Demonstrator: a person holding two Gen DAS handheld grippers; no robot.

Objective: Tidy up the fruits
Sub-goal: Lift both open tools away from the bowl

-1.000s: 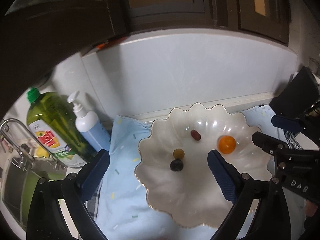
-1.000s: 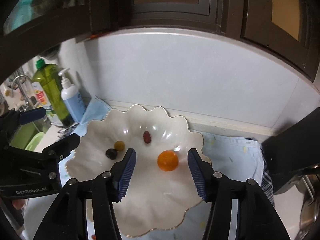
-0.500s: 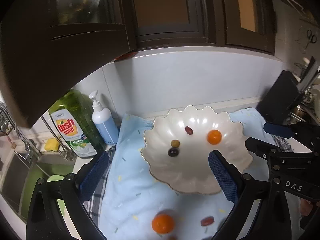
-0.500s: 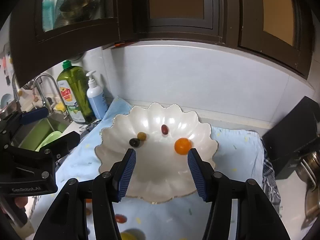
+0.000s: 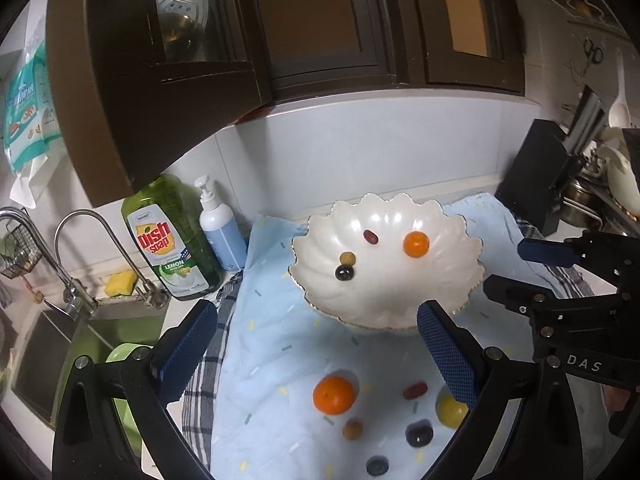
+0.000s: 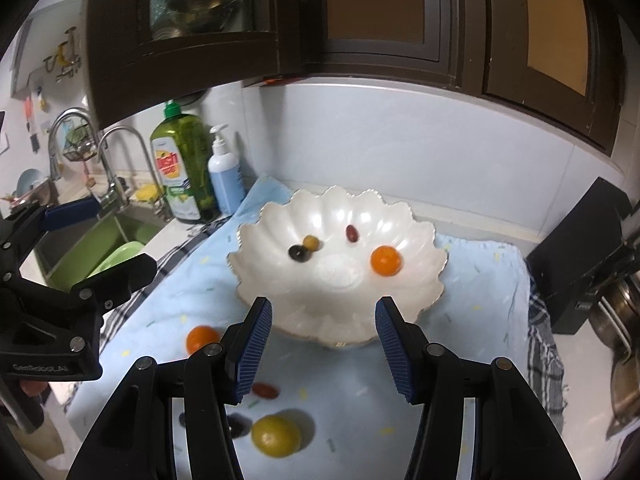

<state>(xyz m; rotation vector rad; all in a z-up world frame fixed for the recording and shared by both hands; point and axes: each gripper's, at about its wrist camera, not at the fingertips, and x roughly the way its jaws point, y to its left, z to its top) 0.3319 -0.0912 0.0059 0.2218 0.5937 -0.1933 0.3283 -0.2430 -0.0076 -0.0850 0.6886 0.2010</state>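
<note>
A white scalloped bowl (image 5: pixel 316 236) (image 6: pixel 256 236) stands on a light blue towel (image 5: pixel 272 344) (image 6: pixel 192 284). It holds an orange (image 5: pixel 416 244) (image 6: pixel 385 260), a red grape (image 5: pixel 371 237) (image 6: pixel 351 233), a tan fruit (image 5: pixel 347 258) (image 6: pixel 310 242) and a dark fruit (image 5: pixel 344 272) (image 6: pixel 298 253). On the towel in front lie an orange (image 5: pixel 334 395) (image 6: pixel 202 339), a red grape (image 5: pixel 415 391) (image 6: pixel 265 390), a yellow fruit (image 5: pixel 450 410) (image 6: pixel 276 435), a tan fruit (image 5: pixel 352 429) and two dark fruits (image 5: pixel 419 433) (image 5: pixel 377 466). My left gripper (image 5: pixel 316 354) and right gripper (image 6: pixel 322 348) are open and empty, held above the loose fruits.
A green dish soap bottle (image 5: pixel 172 236) (image 6: pixel 182 168) and a blue pump bottle (image 5: pixel 220 232) (image 6: pixel 224 174) stand left of the towel. A tap (image 5: pixel 80 248) and sink with a green basin (image 6: pixel 114 258) are further left. A black box (image 5: pixel 548 176) (image 6: pixel 588 256) stands right; dark cabinets hang above.
Both grippers have pulled back and up from the bowl. The bowl looks smaller, and the loose fruits on the towel have come into view. Both stay open.
</note>
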